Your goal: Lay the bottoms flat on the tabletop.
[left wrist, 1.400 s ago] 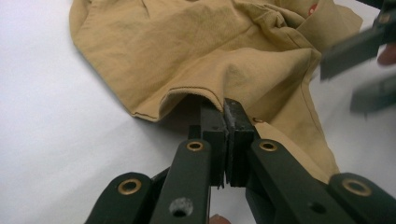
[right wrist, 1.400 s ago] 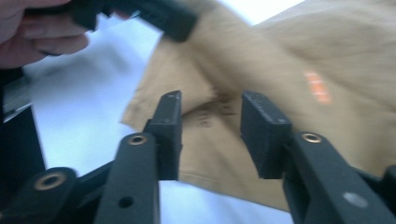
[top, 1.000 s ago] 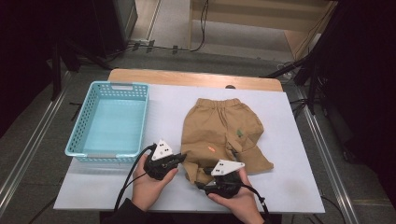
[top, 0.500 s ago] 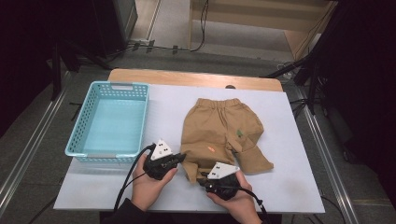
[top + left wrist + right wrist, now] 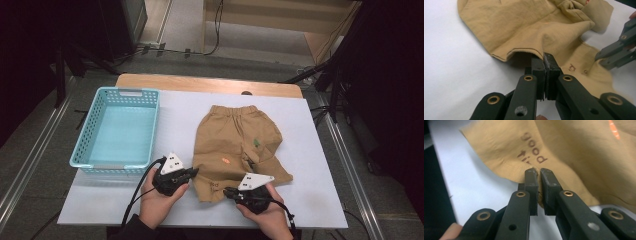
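At about nine o'clock on the white surface stands a light-blue perforated plastic basket, its near rim just beside the left claw. That black two-jaw claw, held in the person's left hand at about seven o'clock, points toward three o'clock at the near left hem of the tan cotton children's shorts. In the left gripper view its jaws stand pressed together on the hem edge of one leg opening, a small fold of cloth pinched and lifted between the pads. The shorts lie flat around the middle of the surface, elastic waistband toward twelve o'clock, legs toward six, with a small orange mark on one leg and a green mark on the other; the right leg is rumpled and folded outward toward four o'clock. At about five o'clock the right hand holds the right claw, aimed toward nine o'clock at the bottom hem. Its jaws have just been closing, and the right gripper view shows them nipped on the hem edge beside dark printed lettering, with only a thin layer of fabric between the pads.
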`<action>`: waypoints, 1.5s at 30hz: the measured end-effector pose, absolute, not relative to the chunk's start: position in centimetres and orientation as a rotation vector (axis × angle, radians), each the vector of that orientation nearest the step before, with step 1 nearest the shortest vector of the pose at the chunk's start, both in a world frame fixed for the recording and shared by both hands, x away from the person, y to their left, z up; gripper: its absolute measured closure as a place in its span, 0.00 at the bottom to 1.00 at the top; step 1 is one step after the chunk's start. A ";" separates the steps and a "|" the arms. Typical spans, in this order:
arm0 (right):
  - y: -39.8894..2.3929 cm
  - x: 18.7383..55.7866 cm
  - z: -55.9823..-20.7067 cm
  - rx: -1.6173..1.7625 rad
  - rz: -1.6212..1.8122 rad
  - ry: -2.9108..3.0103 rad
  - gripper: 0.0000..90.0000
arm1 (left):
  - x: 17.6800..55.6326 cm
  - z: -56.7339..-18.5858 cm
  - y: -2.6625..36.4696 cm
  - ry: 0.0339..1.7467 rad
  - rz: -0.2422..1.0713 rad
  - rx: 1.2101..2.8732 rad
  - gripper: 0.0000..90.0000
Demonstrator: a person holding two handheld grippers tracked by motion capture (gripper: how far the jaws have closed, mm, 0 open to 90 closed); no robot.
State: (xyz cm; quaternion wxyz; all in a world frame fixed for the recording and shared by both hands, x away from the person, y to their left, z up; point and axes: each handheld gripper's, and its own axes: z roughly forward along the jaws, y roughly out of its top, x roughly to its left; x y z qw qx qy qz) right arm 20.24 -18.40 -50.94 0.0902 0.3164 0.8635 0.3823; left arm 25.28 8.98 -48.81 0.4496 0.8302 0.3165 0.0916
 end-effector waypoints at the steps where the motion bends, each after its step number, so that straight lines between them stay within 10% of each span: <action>1: -18.7 20.0 -50.8 0.928 1.158 2.560 0.91 | 25.1 -48.9 9.0 0.782 0.225 2.055 0.98; 45: -16.8 15.0 -51.1 0.691 1.241 2.632 0.91 | 22.8 -50.4 11.1 0.809 0.161 2.163 0.98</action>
